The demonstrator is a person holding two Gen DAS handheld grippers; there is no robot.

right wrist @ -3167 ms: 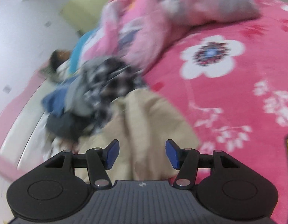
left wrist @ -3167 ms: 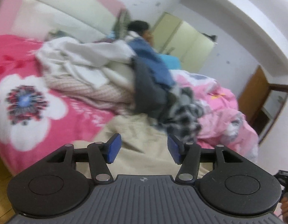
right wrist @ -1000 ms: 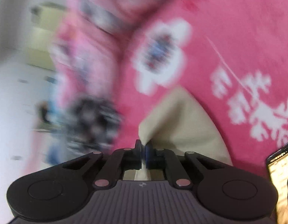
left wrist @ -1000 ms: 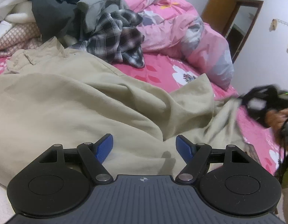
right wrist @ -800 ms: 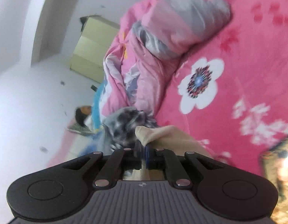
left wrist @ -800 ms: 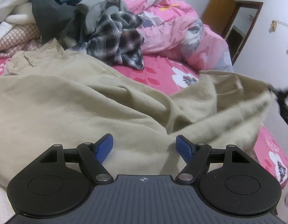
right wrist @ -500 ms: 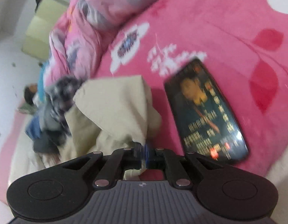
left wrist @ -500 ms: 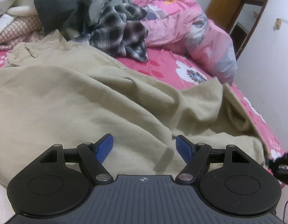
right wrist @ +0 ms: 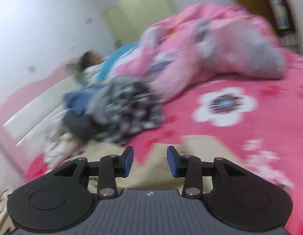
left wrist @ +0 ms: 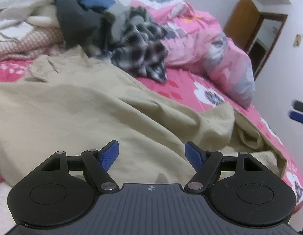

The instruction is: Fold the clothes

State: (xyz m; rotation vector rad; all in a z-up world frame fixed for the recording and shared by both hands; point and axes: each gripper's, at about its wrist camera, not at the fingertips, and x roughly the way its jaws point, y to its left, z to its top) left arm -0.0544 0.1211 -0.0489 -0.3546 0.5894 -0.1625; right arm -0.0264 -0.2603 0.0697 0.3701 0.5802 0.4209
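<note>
A large beige garment (left wrist: 88,105) lies spread and rumpled over the pink flowered bed (left wrist: 182,90). My left gripper (left wrist: 152,153) hovers just above its near part, open, with nothing between the blue pads. In the right wrist view the same beige garment (right wrist: 198,146) shows below my right gripper (right wrist: 150,161), whose jaws are opening with nothing between them. The right gripper's blue fingertips (left wrist: 299,115) appear at the right edge of the left wrist view, up off the cloth.
A heap of unfolded clothes, with a plaid shirt (left wrist: 139,52) in front, sits at the back of the bed. A bunched pink quilt (left wrist: 216,51) lies to the right. A person (right wrist: 90,60) lies by the headboard. A wooden door (left wrist: 241,21) stands beyond.
My right gripper was shut on a corner of the beige garment, carried it over, then let go and rose clear. The left gripper stayed open and shifted slightly over the cloth.
</note>
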